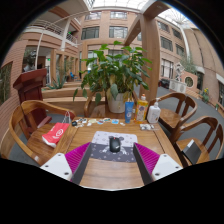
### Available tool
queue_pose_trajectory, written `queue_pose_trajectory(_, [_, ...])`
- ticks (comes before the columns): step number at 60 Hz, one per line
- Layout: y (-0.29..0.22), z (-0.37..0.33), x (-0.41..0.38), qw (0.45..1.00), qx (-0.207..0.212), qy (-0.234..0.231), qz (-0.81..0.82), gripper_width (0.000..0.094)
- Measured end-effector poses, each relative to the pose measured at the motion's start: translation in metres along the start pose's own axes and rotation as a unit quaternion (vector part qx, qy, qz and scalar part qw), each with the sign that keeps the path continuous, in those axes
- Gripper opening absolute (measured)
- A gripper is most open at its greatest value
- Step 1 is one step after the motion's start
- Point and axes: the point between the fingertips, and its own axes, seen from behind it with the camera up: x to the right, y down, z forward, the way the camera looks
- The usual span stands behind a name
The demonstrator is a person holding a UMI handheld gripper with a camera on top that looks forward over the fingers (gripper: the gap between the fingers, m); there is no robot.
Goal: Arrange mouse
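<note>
Magenta pads show your gripper (111,160) spread wide w/ nothing held, hovering over the wood table (110,172). Small dark thing, prob the mouse (115,144), sits on a patterned mat (112,141) just ahead btwn the fingers. Beyond: bottles (141,109), big potted plant (112,72).

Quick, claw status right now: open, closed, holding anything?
Claw: open, holding nothing; the small dark mouse sits on the wooden table between its fingers.
</note>
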Motion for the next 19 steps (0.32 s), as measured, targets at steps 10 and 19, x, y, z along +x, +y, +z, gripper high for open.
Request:
queue_pose_trajectory(10, [0.01,-0.023,-0.006,1.0,-0.003,-0.009,-0.003,0.0852])
queue_pose_trajectory(19, [0.012,-0.029,-0.007,1.0,-0.007,-0.009,-0.009,0.0851])
